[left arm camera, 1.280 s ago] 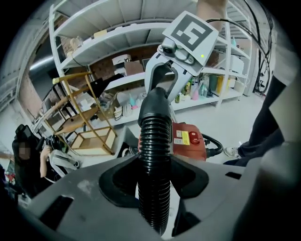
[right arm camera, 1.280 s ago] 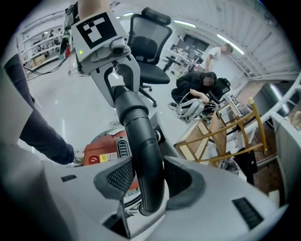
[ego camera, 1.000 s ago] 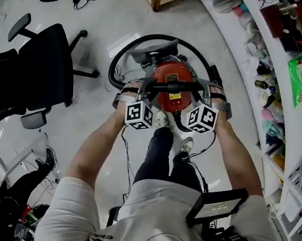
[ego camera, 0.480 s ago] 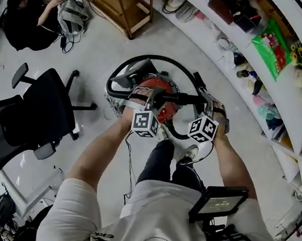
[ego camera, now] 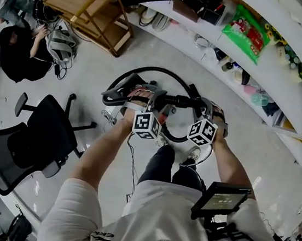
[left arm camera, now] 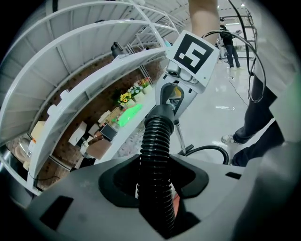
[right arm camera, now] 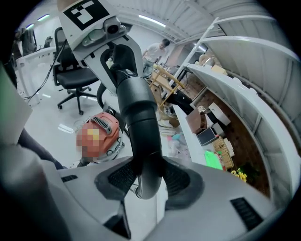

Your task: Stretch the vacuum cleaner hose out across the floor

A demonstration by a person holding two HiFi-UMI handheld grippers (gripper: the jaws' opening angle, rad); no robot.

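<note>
While the person stands over the work, the left gripper is clenched on the ribbed black hose, and the right gripper clasps the hose's smooth rigid end piece between its pads. Both are held up in front of the person's legs, close together, with a short, roughly level span of hose between them. Beyond the grippers the hose arcs in a loop above the pale floor, around the red vacuum cleaner below. Farther off stand a black office chair on the left, a wooden stand and curved white shelves full of goods.
</note>
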